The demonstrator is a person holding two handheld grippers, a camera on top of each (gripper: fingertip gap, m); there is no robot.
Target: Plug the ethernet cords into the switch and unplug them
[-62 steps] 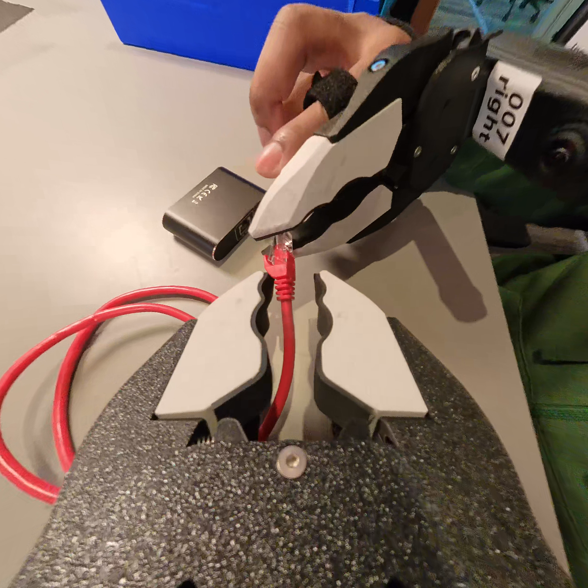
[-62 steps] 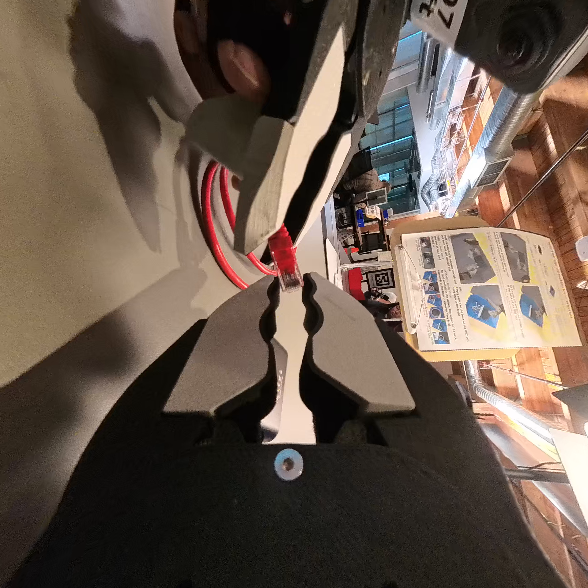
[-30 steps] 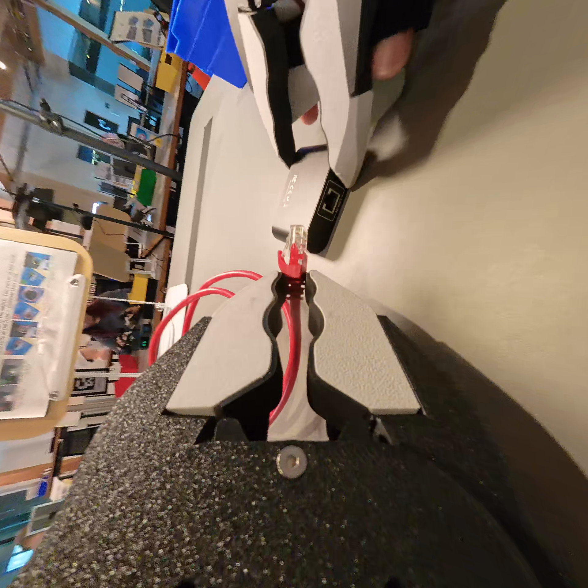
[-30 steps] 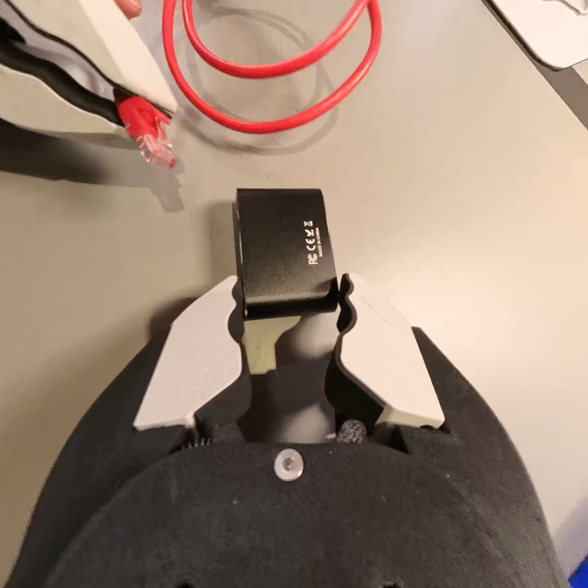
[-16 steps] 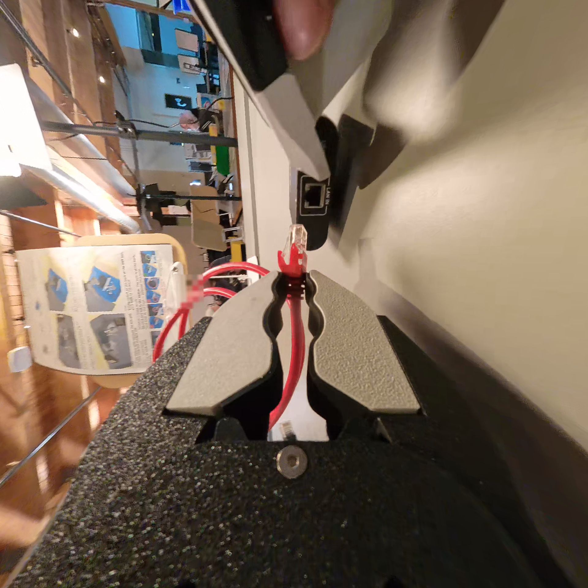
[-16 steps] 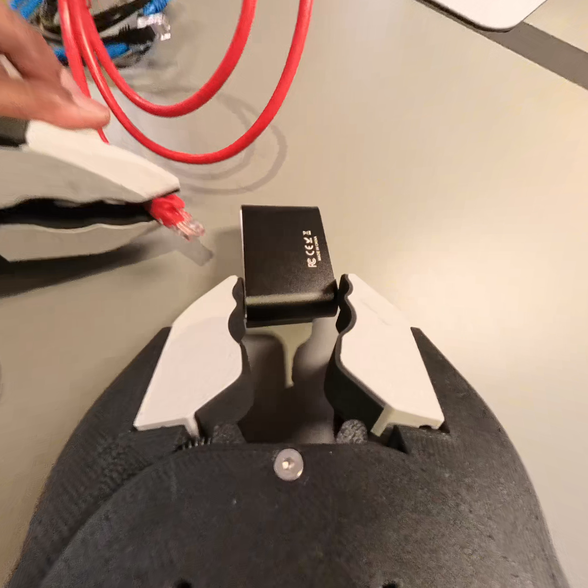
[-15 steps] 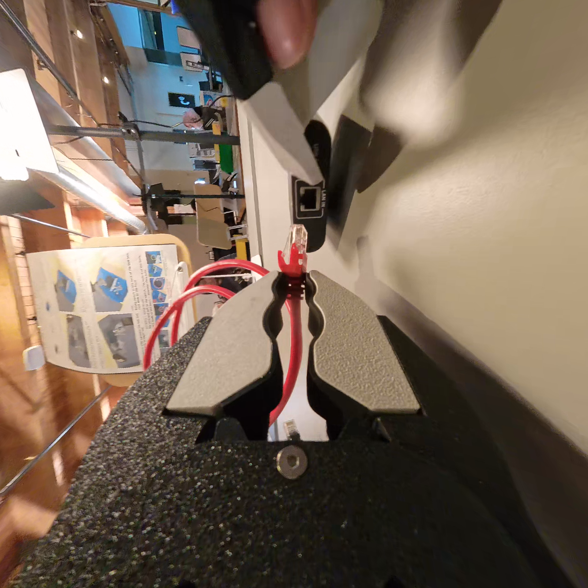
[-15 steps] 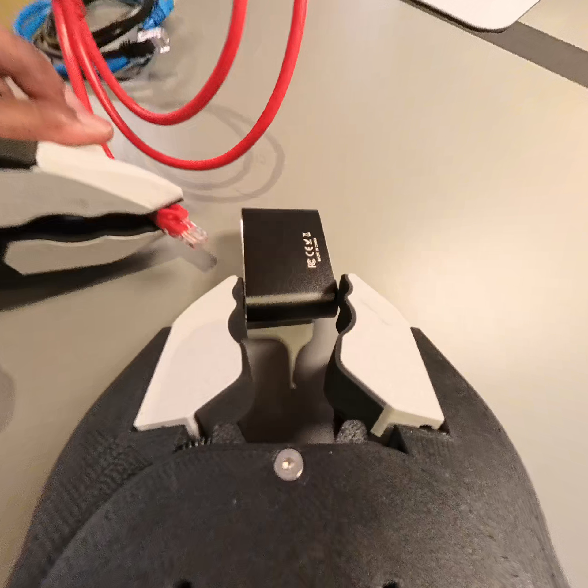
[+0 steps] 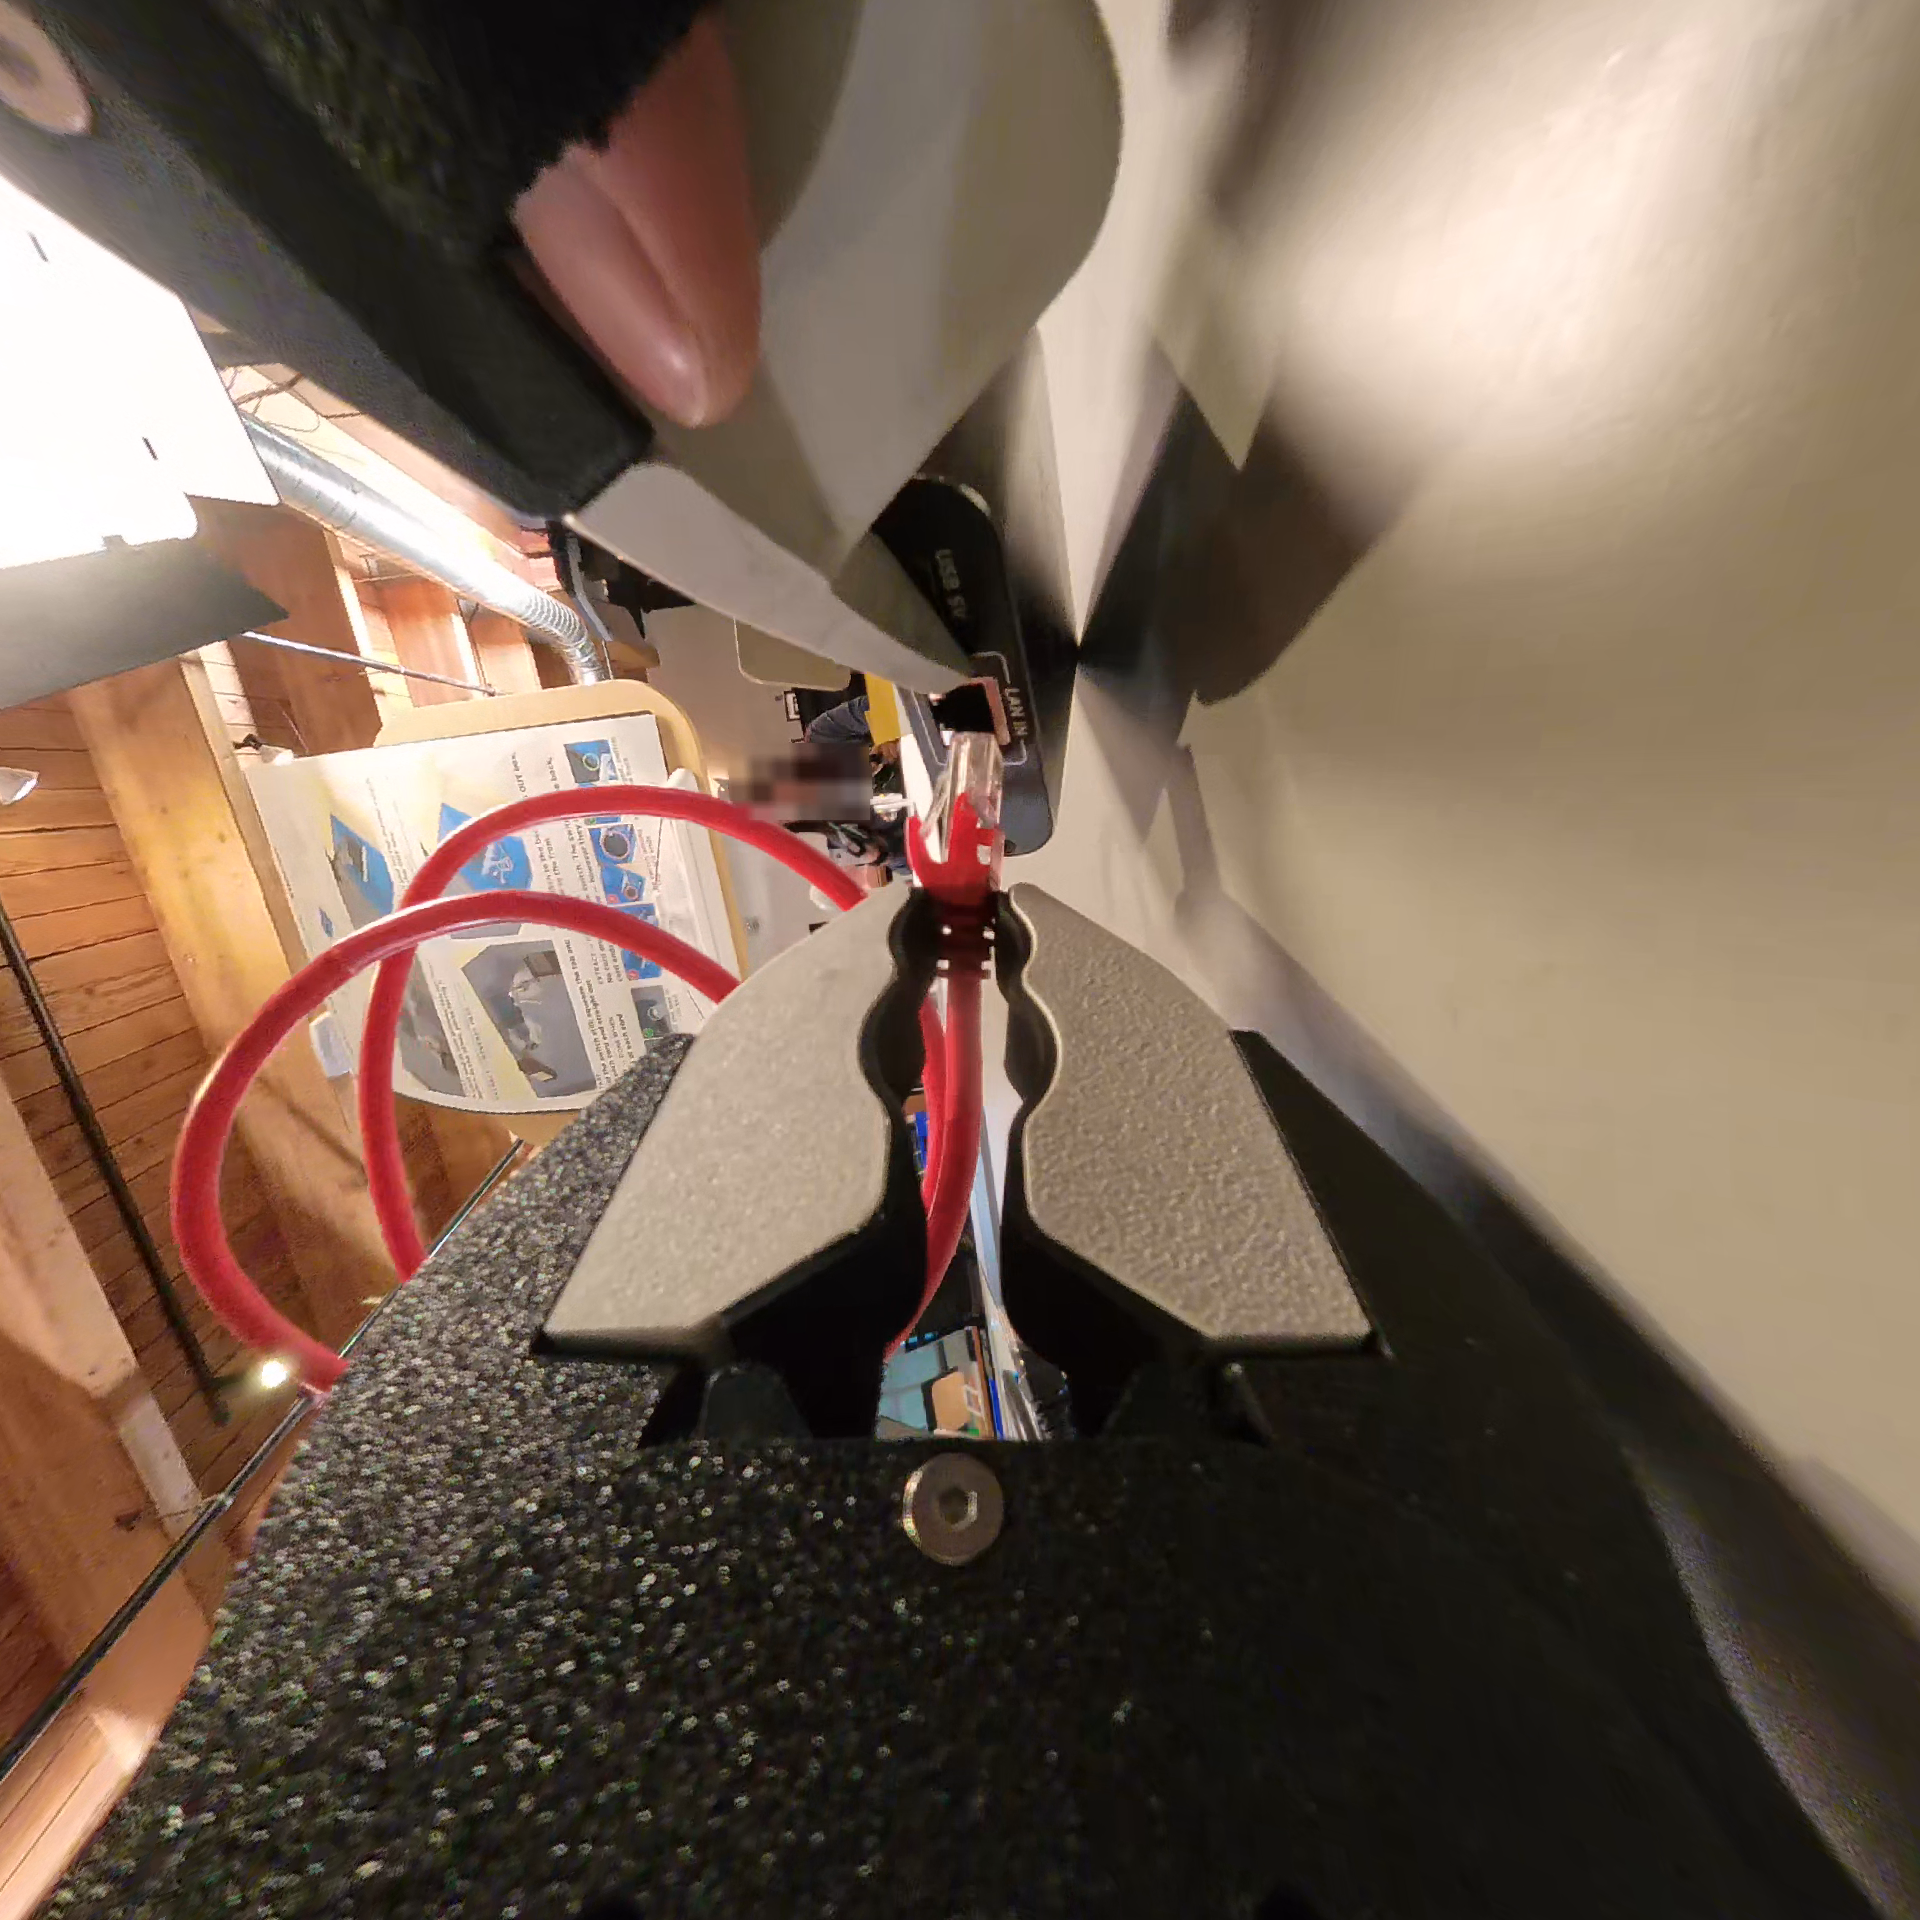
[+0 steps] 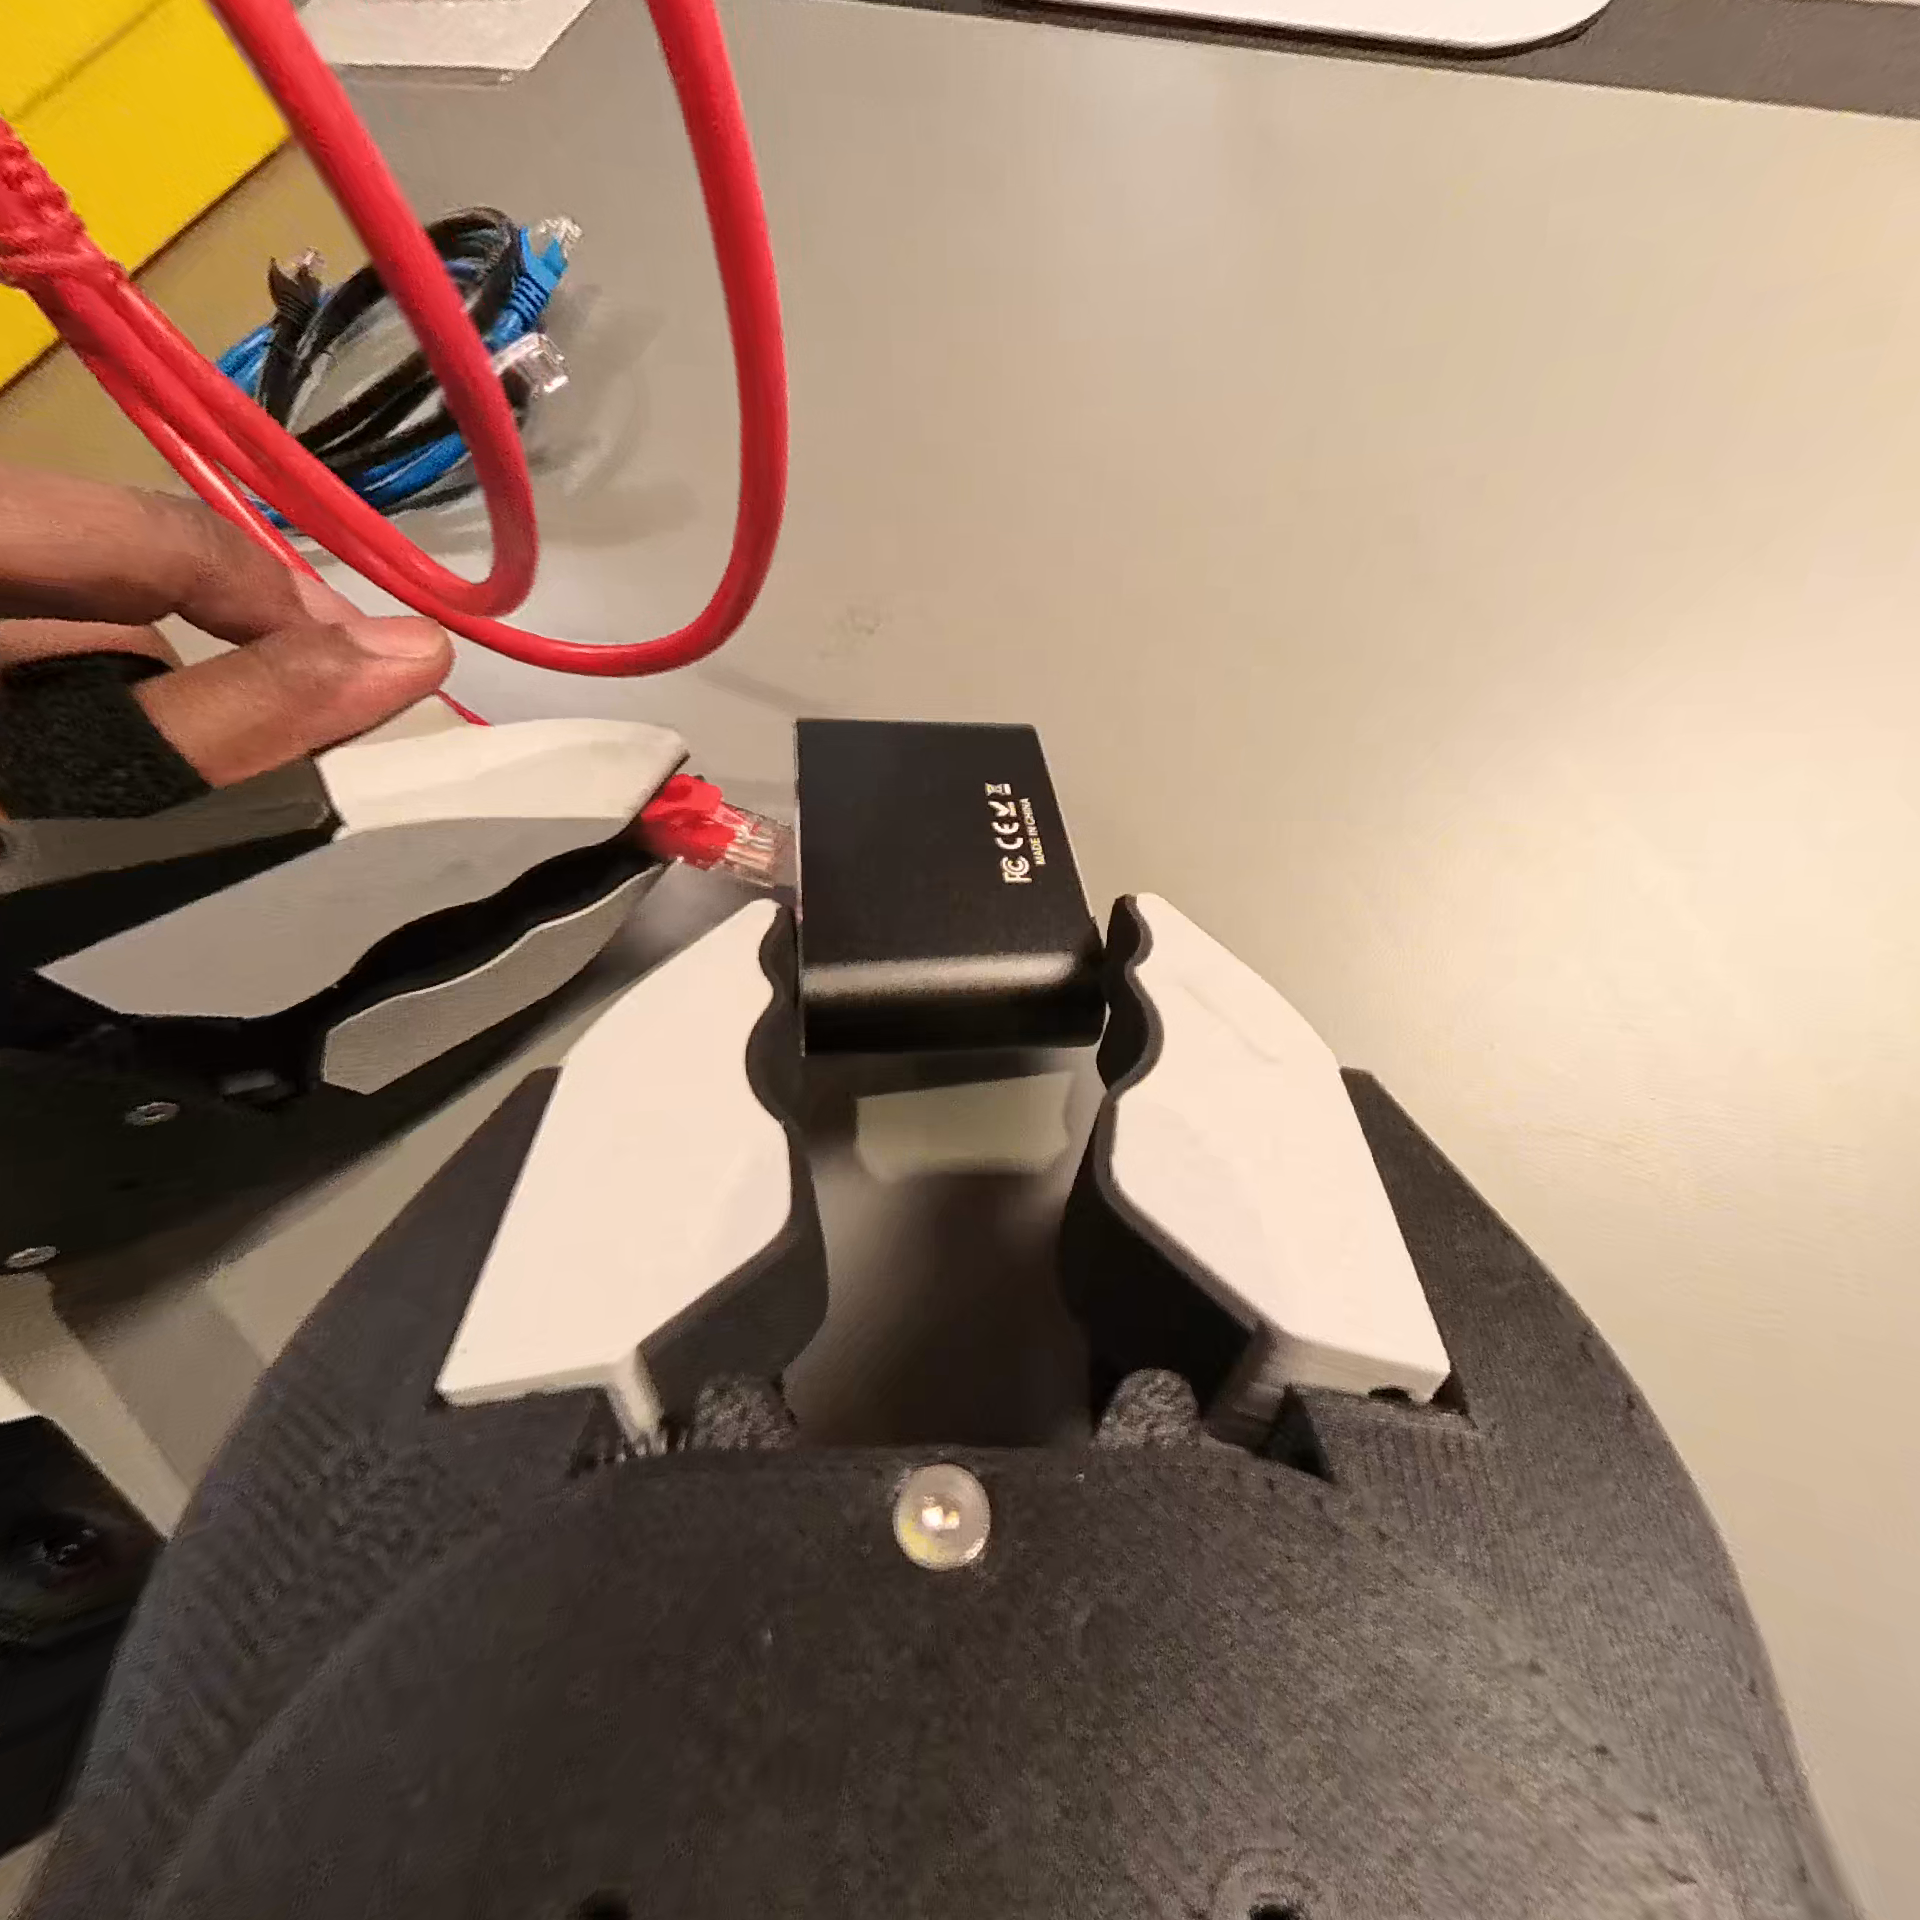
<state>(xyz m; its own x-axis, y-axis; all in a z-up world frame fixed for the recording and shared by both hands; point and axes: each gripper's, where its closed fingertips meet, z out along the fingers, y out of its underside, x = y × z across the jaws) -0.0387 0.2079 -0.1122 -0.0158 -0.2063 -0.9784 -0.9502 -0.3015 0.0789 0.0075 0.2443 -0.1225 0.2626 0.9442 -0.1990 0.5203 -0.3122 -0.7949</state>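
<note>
My right gripper [image 10: 945, 951] is shut on a small black switch box [image 10: 935, 852] and holds it above the beige table [image 10: 1455, 520]. My left gripper [image 9: 958, 914] is shut on the red ethernet cord [image 9: 961, 862] just behind its clear plug. In the right wrist view the left gripper [image 10: 644, 821] comes in from the left, and the clear plug tip [image 10: 753, 842] touches the box's left face. In the left wrist view the plug [image 9: 966, 769] meets the port on the black switch [image 9: 1013, 717]. How deep the plug sits is hidden. The red cord loops [image 10: 623, 416] hang behind.
A bundle of blue and black ethernet cords [image 10: 416, 364] lies on the table at the back left. A yellow object [image 10: 114, 187] sits at the far left. A white board edge [image 10: 1299, 16] runs along the table's back. A person's fingers [image 10: 260, 644] hold the left gripper.
The left gripper has carried the red plug to the right, from beside the switch to touching its port face. The right gripper has kept its hold on the switch, and both views have shifted.
</note>
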